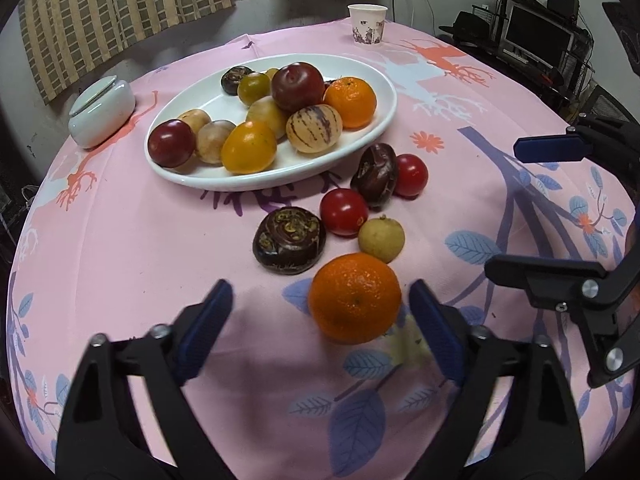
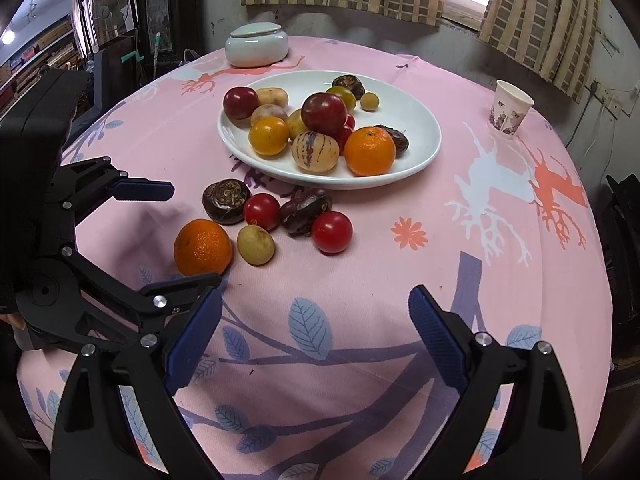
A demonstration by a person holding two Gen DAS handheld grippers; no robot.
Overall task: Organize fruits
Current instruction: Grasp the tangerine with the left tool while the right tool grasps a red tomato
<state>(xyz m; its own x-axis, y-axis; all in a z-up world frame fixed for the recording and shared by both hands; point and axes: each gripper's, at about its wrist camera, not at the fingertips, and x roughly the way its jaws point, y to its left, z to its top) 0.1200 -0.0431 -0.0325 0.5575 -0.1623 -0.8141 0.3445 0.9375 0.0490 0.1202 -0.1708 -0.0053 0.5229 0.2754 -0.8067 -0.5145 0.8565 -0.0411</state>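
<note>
Worktop (image 1: 120,264): round, covered with a pink cloth printed with blue leaves, purple branches and coral deer.
Room: checked curtains (image 1: 120,12) by a window; a monitor (image 1: 538,38) on a shelf.
Plate (image 1: 376,80): white, oval, glossy, heaped with smooth fruits.
Loose fruits: the orange (image 1: 354,298) with dimpled skin lies on the cloth near the plate, beside two red tomatoes.
Left tool (image 1: 320,320): half wide, orange between its blue ribbed pads, not pressed.
Right tool (image 2: 316,328): wide, holding nothing.
</note>
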